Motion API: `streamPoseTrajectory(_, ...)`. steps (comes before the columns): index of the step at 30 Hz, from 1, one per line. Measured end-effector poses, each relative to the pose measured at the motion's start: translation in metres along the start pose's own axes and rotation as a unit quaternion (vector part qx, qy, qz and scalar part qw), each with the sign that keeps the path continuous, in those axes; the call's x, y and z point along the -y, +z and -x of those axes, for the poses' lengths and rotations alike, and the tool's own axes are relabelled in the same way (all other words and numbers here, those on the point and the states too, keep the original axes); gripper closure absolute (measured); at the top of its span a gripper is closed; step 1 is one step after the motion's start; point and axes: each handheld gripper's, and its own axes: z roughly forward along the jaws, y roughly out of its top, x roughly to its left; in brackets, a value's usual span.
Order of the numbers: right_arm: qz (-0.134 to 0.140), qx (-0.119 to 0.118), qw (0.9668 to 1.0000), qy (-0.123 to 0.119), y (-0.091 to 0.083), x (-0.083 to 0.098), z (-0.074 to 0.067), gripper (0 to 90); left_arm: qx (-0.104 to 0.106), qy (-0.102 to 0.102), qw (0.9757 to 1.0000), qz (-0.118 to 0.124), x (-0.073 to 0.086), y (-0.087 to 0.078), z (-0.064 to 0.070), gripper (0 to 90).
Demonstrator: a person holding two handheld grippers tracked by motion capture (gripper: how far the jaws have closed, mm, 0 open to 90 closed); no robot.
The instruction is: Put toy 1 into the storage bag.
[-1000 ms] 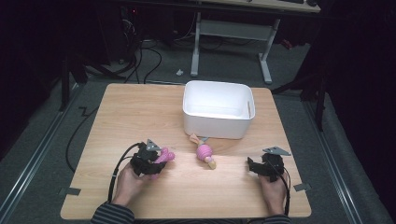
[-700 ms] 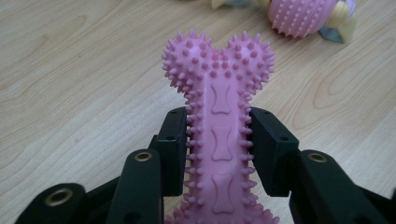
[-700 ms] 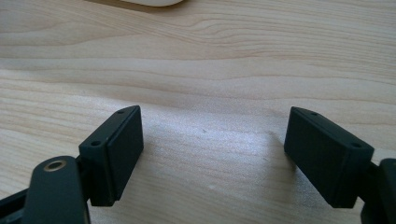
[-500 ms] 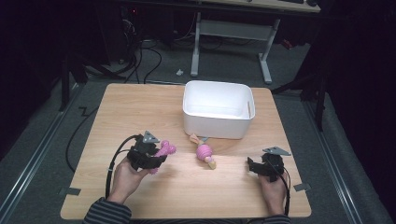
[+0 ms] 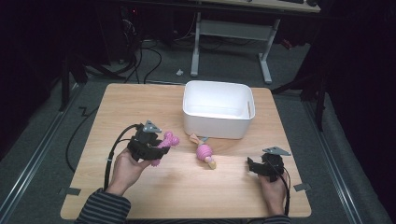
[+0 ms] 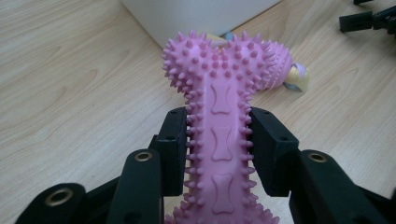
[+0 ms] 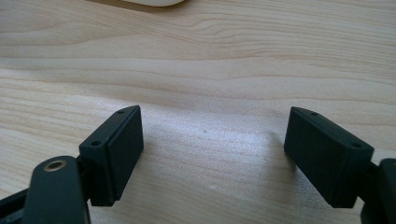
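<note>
My left gripper (image 5: 156, 148) pinches the pink spiky bone (image 6: 219, 135) above the table's (image 5: 116, 102) left half; my right gripper (image 7: 212, 158) rests spread near the right edge.

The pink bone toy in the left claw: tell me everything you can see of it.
The pink bone toy looks like soft rubber, with a flat shaft embossed with small bone shapes and knobbed ends covered in spikes. The left claw clamps its shaft from both sides, one knobbed end pointing away toward the white bin. In the high view it sits clear above the table, touching nothing else.
</note>
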Motion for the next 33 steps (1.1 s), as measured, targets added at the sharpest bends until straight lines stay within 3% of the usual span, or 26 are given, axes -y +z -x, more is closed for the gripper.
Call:
streamPoseTrajectory(17, 0.000, -0.001, 1.0000, 0.000, 0.000, 0.000, 0.000, 19.8, 0.024, 0.013, 0.9994, 0.019, -0.044, -0.012, -0.001, 59.1)
streamPoseTrajectory(33, 0.000, -0.002, 1.0000, -0.002, 0.000, 0.000, 0.000, 19.8, 0.050, 0.026, 0.9982, 0.021, -0.084, -0.012, -0.003, 59.1)
